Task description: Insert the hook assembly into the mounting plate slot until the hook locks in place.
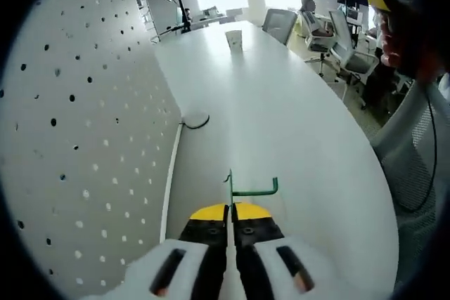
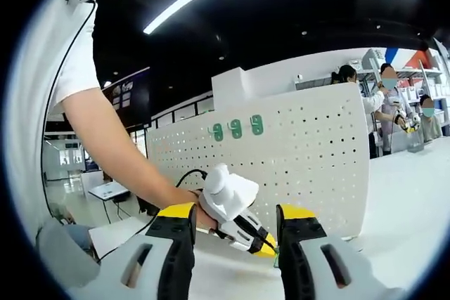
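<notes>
Currently: green hook (image 1: pixel 242 189) pinched in the left gripper (image 1: pixel 230 224), just ahead of its yellow tips and above the white table (image 1: pixel 281 117).

Left jaws are pressed together on the hook's upright shank; its arm runs out to one side beyond the tips, apart from the white pegboard (image 1: pixel 77 138) standing alongside. A black cable (image 1: pixel 195 123) lies farther ahead at the board's foot. Right gripper (image 2: pixel 235 233) has its fingers spread, holding nothing; between them the left gripper (image 2: pixel 235 209) shows in a hand (image 2: pixel 186 205), near the pegboard (image 2: pixel 281 159), which carries three green hooks (image 2: pixel 237 129).
</notes>
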The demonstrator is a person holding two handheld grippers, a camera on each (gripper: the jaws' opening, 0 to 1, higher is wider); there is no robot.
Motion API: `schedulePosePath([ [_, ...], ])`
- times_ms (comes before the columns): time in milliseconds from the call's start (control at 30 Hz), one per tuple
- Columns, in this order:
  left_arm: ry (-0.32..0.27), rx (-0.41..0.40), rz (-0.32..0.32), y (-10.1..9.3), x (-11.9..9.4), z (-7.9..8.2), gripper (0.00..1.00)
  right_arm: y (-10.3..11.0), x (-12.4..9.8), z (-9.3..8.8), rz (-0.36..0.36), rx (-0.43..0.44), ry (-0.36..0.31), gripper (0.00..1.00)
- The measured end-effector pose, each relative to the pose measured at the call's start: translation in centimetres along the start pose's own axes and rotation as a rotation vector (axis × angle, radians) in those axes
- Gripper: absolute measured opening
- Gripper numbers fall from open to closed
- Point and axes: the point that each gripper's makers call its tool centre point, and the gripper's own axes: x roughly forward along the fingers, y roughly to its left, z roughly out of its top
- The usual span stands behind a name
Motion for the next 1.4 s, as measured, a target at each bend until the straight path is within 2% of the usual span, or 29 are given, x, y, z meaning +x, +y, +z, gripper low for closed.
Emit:
schedulePosePath([
  [33,-0.013,0.013,0.007,0.1,-0.2,0.3,0.01,-0.1,0.0,0.1,-0.001,0.001,-0.002,0.44],
  [233,-0.069,-0.035,0.029,0.9,-1.3,1.7,0.01,-0.2,0.0,0.6,-0.007,0.003,-0.013,0.44],
  [800,-0.225,-0.044,0.079,1.5,-4.8,5.5,0.01,-0.4,0.1,2.0,-0.022,0.032,-0.046,0.44],
  [1400,-0.369,-0.087,0.139,1.9,-9.5,7.8,0.02,0.0,0.7,3.7,-0.001,0.024,-0.069,0.43],
])
